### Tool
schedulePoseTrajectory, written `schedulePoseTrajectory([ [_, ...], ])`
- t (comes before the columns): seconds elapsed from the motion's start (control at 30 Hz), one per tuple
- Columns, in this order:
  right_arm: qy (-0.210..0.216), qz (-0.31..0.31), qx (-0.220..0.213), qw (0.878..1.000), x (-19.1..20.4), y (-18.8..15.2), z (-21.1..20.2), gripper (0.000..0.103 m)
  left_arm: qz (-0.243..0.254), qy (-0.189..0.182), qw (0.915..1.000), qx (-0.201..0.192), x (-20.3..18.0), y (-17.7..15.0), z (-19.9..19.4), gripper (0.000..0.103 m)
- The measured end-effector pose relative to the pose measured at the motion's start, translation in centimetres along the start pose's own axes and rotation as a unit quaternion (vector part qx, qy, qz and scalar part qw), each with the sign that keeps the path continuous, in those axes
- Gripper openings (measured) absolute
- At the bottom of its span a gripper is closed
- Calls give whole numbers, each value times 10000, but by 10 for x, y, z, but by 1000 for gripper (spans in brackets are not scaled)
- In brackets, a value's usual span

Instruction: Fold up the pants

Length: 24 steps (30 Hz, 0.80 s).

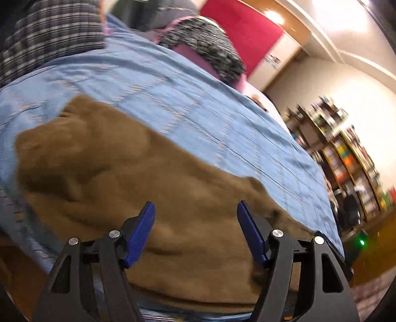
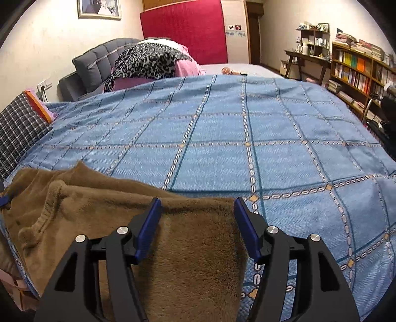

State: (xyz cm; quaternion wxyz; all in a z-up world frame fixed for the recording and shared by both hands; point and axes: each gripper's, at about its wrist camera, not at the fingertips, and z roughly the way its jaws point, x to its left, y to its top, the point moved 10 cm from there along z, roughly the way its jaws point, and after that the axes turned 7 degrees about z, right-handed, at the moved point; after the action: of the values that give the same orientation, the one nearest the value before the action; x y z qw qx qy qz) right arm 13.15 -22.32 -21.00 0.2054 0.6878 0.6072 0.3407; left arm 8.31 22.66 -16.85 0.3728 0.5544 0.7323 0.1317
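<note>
The brown pants (image 2: 104, 210) lay near on the blue bedspread (image 2: 247, 128) — plush, soft, light, probably floppy, so a hem edge looked the best hold. Both the left gripper (image 1: 195, 210) and the right gripper (image 2: 198, 208) stood open over them — holding nothing.

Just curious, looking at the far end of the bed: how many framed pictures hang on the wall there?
1. A framed picture hangs on the cream wall at upper left, above the grey tufted headboard; its top is cut off. Others may lie outside view.
</note>
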Motion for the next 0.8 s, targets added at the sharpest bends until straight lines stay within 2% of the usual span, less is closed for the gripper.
schedulePoseTrajectory([
  [0.23, -42, 160, -82, 9998, 3, 10, -8, 62, -674, 450, 9959, -408, 72, 19, -30, 68],
  [0.47, -35, 248, -166, 9996, 12, 20, -15, 62, -1266, 683, 9875, -641, 130, 24, -49, 68],
  [0.53, -17, 233, -171, 9996, 16, 21, -16, 62, -1366, 681, 9862, -646, 140, 22, -46, 69],
  [0.7, 21, 97, -140, 9999, 31, 22, -15, 62, -1660, 357, 9838, -582, 158, 17, -23, 72],
  [0.8, 27, 13, -132, 9999, 37, 22, -15, 62, -1688, 334, 9833, -595, 160, 16, -20, 72],
])
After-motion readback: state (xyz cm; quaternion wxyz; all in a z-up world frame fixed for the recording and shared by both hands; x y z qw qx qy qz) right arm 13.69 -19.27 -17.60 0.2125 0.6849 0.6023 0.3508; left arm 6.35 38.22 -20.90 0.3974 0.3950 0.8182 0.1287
